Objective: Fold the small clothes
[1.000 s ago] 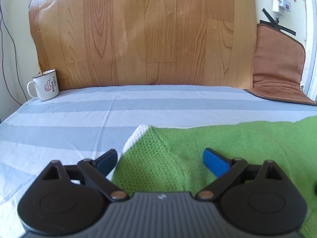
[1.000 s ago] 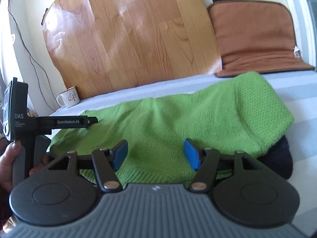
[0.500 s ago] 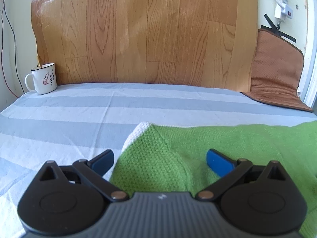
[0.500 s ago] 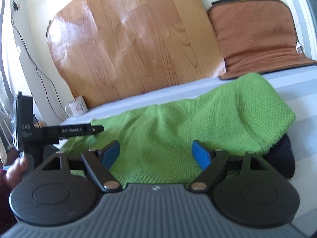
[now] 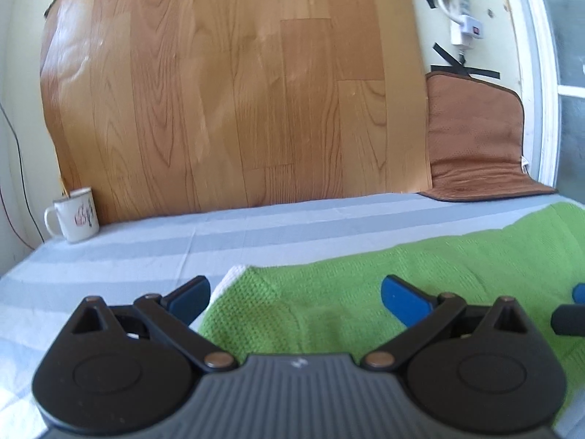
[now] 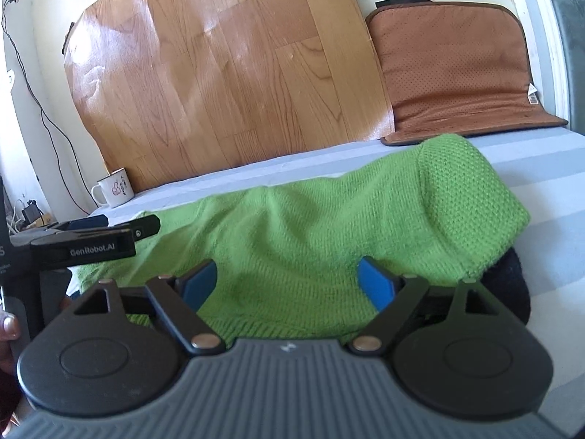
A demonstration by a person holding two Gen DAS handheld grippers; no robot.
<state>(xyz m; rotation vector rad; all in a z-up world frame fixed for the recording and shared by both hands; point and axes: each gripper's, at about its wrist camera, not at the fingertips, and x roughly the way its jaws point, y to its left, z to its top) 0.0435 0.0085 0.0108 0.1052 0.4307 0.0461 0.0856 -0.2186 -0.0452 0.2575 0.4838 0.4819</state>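
Left gripper (image 5: 294, 294) wide apart, fingers (image 5: 400, 296) blue, nothing pinched. Right gripper (image 6: 287, 283) just been opening, nothing pressed between. Hand (image 6: 7, 329) at left edge.

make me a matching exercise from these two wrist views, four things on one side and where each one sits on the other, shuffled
Things:
1. white mug
2. green knit garment
3. brown mat
4. wood-grain sheet

Places:
A. spread over the striped sheet, in front of both grippers
B. propped against the wall at the far right, its lower edge bent onto the bed
C. standing at the far left of the bed, by the wall
D. leaning on the wall behind the bed, in the middle

Pairs: 1-C, 2-A, 3-B, 4-D
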